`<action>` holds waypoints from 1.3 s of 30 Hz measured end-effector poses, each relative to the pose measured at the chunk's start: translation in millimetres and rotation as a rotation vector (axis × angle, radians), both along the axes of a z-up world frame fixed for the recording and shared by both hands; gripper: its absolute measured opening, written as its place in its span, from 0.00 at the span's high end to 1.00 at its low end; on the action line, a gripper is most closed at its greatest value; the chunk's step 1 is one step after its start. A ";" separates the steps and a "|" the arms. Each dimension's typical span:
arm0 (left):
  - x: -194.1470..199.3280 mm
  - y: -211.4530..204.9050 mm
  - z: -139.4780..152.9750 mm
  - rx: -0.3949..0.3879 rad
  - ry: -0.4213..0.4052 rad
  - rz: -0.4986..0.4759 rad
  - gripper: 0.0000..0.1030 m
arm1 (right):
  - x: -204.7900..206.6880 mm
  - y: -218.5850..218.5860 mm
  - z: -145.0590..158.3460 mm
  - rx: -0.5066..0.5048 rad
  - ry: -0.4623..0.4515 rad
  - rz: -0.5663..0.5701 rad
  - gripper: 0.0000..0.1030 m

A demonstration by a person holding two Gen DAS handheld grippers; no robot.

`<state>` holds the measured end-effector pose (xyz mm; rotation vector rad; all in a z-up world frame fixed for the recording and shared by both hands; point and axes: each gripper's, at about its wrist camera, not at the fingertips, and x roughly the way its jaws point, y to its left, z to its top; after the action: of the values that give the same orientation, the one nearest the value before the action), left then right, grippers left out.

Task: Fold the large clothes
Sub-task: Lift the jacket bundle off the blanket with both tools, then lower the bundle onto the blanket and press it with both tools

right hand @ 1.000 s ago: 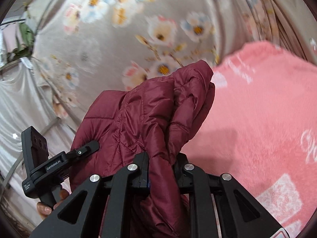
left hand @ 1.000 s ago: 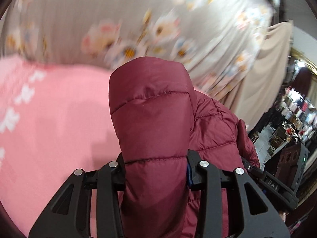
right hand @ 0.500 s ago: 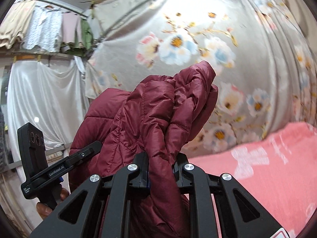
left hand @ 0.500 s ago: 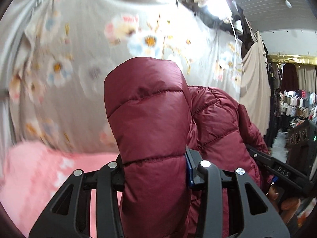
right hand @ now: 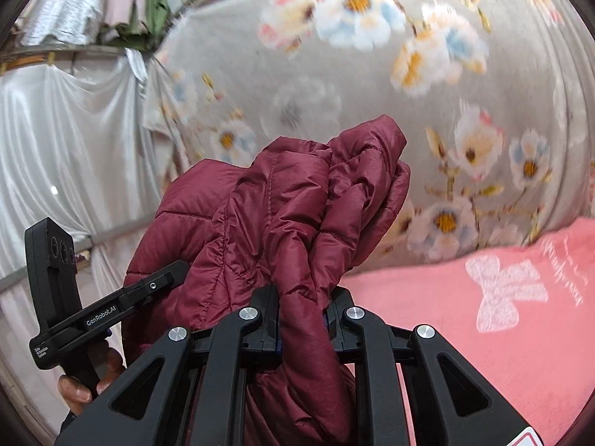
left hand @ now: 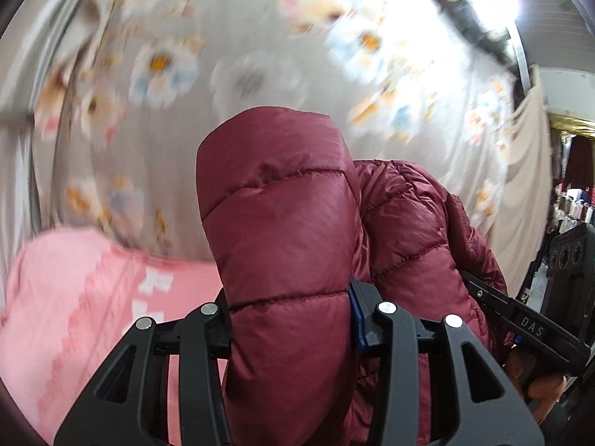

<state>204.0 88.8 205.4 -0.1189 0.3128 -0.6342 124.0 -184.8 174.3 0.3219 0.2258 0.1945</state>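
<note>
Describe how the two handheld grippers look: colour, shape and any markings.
Both the left gripper and the right gripper are matte black, with angular cut-out finger frames, round silver rivets and small blue pads. Side bars carry white lettering: "GenRobot.AI" on one, "DAS" on the other.

The left gripper [right hand: 108,314], seen from the right wrist camera, bore "GenRobot.AI" in white on its black side bar; smaller print lower on its body was too small to read. The right gripper [left hand: 531,325], seen from the left wrist camera, showed the letters "DAS". Script on the pink blanket [right hand: 572,275] was blurred.
</note>
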 end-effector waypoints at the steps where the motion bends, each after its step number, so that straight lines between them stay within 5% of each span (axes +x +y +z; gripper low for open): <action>1: 15.9 -2.0 -15.2 0.008 0.028 0.011 0.61 | 18.5 -2.5 -15.4 0.009 0.033 0.000 0.86; 9: 114.6 -19.5 -121.4 0.059 0.217 0.045 0.61 | 115.3 -19.6 -110.7 0.047 0.223 -0.015 0.86; 17: 165.9 -35.9 -227.1 0.167 0.385 0.080 0.60 | 169.4 -28.8 -212.1 0.047 0.414 -0.045 0.86; 22: 179.8 -25.1 -246.2 0.140 0.429 0.103 0.47 | 179.0 -39.5 -244.1 0.095 0.450 -0.047 0.82; 26: 184.8 -29.3 -253.5 0.185 0.454 0.163 0.26 | 182.2 -45.3 -247.4 0.123 0.482 -0.067 0.73; 28: 186.4 -30.2 -251.7 0.231 0.465 0.242 0.11 | 177.0 -48.7 -244.8 0.111 0.500 -0.108 0.63; 30: 184.0 -25.9 -246.9 0.253 0.479 0.302 0.07 | 167.6 -53.7 -236.2 0.095 0.508 -0.142 0.52; 35: 160.8 -5.4 -223.0 0.300 0.486 0.429 0.09 | 125.9 -60.4 -196.5 0.023 0.447 -0.251 0.53; 39: 142.3 -24.2 -189.6 0.379 0.375 0.474 0.09 | 133.5 -33.0 -165.1 -0.114 0.408 -0.229 0.76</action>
<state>346.3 64.5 15.9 0.0544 0.7350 -0.0707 257.5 -217.8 9.2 0.2695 0.5976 -0.1131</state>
